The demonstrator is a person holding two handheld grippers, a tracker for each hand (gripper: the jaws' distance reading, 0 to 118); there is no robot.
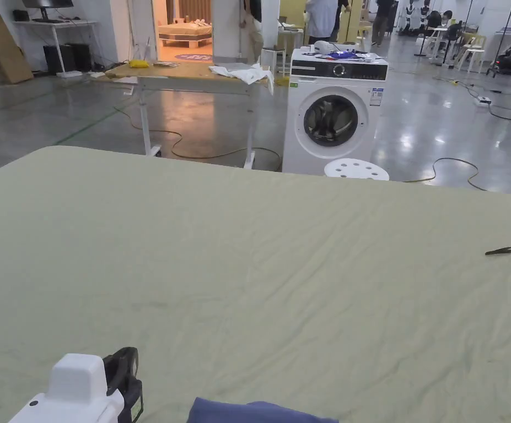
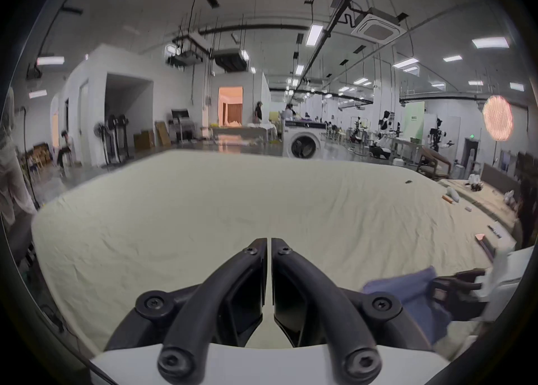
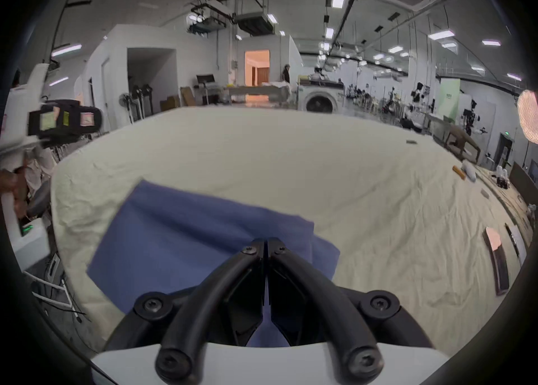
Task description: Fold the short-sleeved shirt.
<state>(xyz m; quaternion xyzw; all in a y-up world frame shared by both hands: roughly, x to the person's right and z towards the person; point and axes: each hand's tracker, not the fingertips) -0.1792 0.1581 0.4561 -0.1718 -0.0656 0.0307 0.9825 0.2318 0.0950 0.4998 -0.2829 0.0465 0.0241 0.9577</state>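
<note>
A blue short-sleeved shirt (image 3: 180, 234) lies partly folded on the pale green bed sheet (image 1: 248, 248), close to the near edge. My right gripper (image 3: 266, 243) is shut on a fold of it, and creases in the cloth run toward the jaw tips. In the head view a strip of the shirt (image 1: 259, 413) pokes up at the bottom edge. My left gripper (image 2: 268, 241) is shut with nothing between its jaws. It hovers over bare sheet to the left of the shirt (image 2: 407, 286). The left gripper (image 1: 127, 369) sits at the lower left of the head view.
A small dark object (image 1: 501, 251) lies on the sheet at the far right. Flat dark items (image 3: 497, 263) rest along the bed's right side. Beyond the far edge stand a white stool (image 1: 356, 169), a washing machine (image 1: 334, 115) and a wooden table (image 1: 188, 71).
</note>
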